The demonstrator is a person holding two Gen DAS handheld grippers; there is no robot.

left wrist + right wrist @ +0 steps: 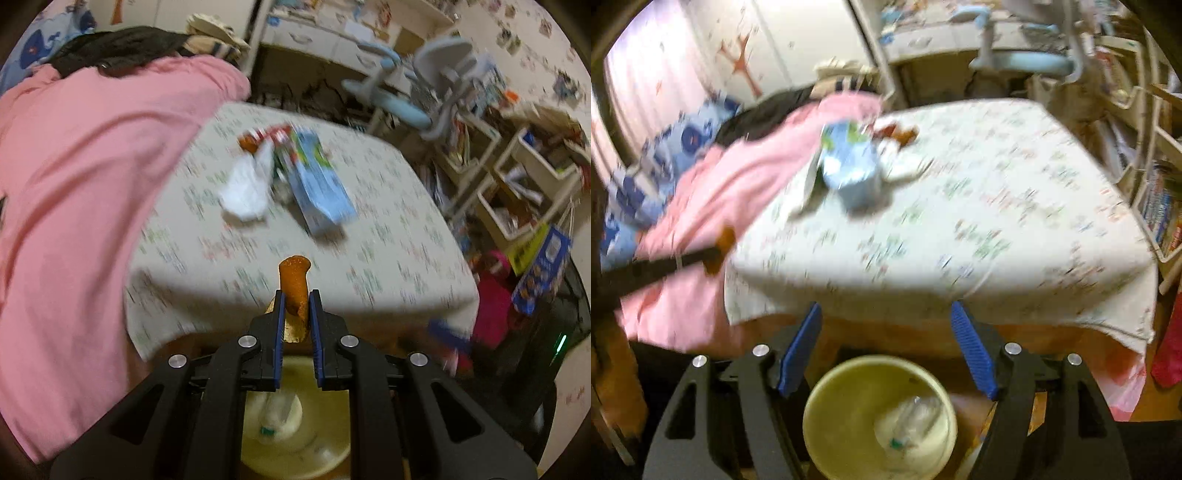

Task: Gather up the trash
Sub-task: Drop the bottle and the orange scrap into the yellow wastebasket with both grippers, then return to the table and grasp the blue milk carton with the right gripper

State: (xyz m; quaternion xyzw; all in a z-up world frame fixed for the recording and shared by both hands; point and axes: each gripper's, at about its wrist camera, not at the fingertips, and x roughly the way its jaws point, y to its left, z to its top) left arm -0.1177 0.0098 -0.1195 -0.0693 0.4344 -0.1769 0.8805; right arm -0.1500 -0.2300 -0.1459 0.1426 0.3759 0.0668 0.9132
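Observation:
My left gripper [296, 295] is shut on a curled orange peel [293, 282], held just off the near edge of the cloth-covered table [369, 229], above a pale yellow bin [325, 439]. The bin [827, 406] holds a clear plastic bottle [916, 417]. My right gripper [886, 314] is open with nothing between its blue pads, also above the bin. On the table lie a blue carton [317, 184], a crumpled white tissue [245, 192], a colourful wrapper [273, 134] and another orange peel [248, 143]. In the right wrist view the left gripper [722, 247] with its peel reaches in from the left.
A pink cloth [81, 184] drapes over the left side beside the table. A grey and blue chair [417, 81], shelves with bins [524, 177] and a blue box [543, 269] crowd the right. Both views are motion-blurred.

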